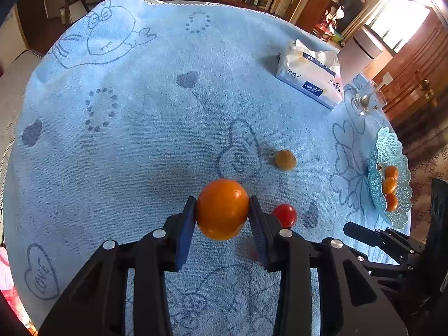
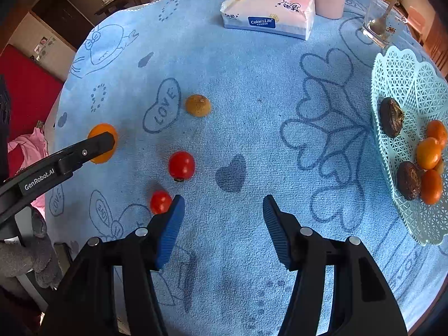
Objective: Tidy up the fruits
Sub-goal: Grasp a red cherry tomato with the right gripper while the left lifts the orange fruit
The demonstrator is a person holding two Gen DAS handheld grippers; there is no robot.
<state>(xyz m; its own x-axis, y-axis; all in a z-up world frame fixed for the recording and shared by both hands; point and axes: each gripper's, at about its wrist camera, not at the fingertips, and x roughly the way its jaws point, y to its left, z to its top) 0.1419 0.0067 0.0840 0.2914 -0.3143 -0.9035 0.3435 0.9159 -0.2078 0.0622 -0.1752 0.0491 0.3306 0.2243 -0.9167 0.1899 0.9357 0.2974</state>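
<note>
left gripper (image 1: 222,210): blue pads clamped on orange fruit (image 1: 221,208), lifted off blue towel (image 1: 140,140) | right gripper (image 2: 223,218): jaws apart, nothing between | two cherry tomatoes (image 2: 181,165) near-left on towel, tan fruit (image 2: 198,105) farther | lattice basket (image 2: 397,78) at right holds small oranges, dark fruits | tissue pack (image 2: 268,16) far

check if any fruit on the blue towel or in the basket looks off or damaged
Two dark brown, wrinkled fruits in the pale blue lattice plastic basket look shrivelled beside the glossy small orange fruits there. The dull yellow-brown round fruit loose on the towel looks rough and speckled.
</note>
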